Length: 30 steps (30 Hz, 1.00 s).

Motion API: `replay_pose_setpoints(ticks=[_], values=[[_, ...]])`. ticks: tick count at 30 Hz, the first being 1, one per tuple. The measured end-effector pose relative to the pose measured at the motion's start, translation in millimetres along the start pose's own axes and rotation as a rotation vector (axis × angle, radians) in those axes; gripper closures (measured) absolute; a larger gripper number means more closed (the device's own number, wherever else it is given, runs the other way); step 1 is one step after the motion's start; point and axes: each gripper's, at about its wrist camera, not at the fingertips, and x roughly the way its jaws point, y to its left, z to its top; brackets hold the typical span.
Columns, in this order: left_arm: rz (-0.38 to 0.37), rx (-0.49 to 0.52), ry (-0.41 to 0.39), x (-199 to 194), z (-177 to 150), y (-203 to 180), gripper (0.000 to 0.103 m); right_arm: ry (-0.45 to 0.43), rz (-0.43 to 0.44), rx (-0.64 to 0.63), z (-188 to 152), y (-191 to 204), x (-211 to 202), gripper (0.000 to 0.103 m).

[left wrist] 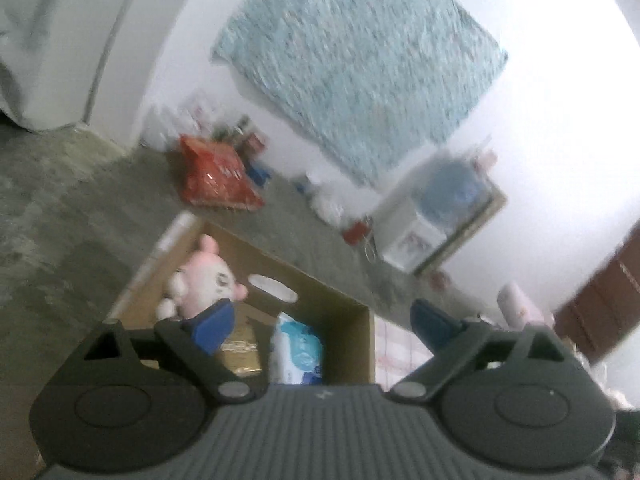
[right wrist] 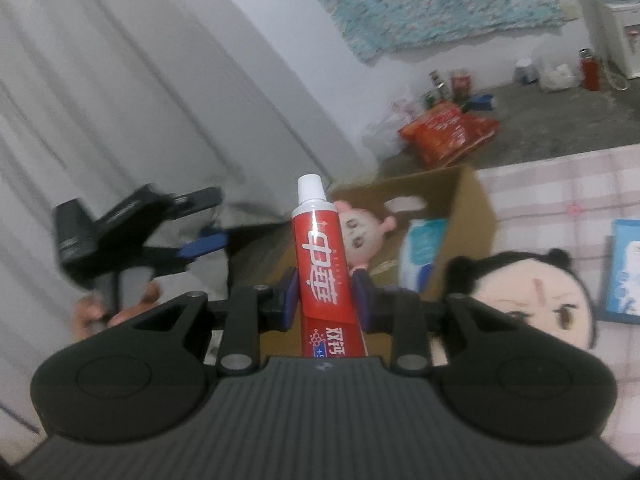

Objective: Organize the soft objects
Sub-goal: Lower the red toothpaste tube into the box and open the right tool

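One red toothpaste tube (right wrist: 322,256) with a white cap and white letters stands upright in the right gripper (right wrist: 325,300), whose blue pads are clamped on its middle. It is just in front of the open cardboard box (right wrist: 468,208). Inside the box lie a pink plush doll (left wrist: 208,280) and a blue-white pack of wipes (left wrist: 296,350). The left gripper (left wrist: 324,322) hangs over the box with its fingers wide apart and nothing between them. Beside the box, a black-haired plush doll (right wrist: 532,300) lies on the checked cloth (right wrist: 560,184).
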Motion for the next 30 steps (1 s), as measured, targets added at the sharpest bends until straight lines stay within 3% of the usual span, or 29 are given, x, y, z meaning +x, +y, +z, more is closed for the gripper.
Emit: replay_pose_setpoints(ticks=[4,9,13,18,24,30], values=[[0.041,-0.01,-0.082,-43,-14,12,0.007,0.099,0.022,-0.061,10,26,39,0.076],[0.08,-0.021,-0.168,-83,-29,26,0.007,0.273,0.019,-0.105,13,50,116,0.076],[0.083,-0.056,-0.223,-102,-31,40,0.007,0.417,0.02,-0.003,8,50,185,0.076],[0.107,-0.076,-0.272,-116,-27,56,0.007,0.546,-0.044,0.153,-14,42,266,0.076],[0.121,-0.101,-0.271,-111,-25,73,0.007,0.554,-0.16,0.361,-41,21,335,0.075],[0.129,-0.104,-0.255,-104,-26,83,0.007,0.477,-0.174,0.555,-65,7,354,0.069]])
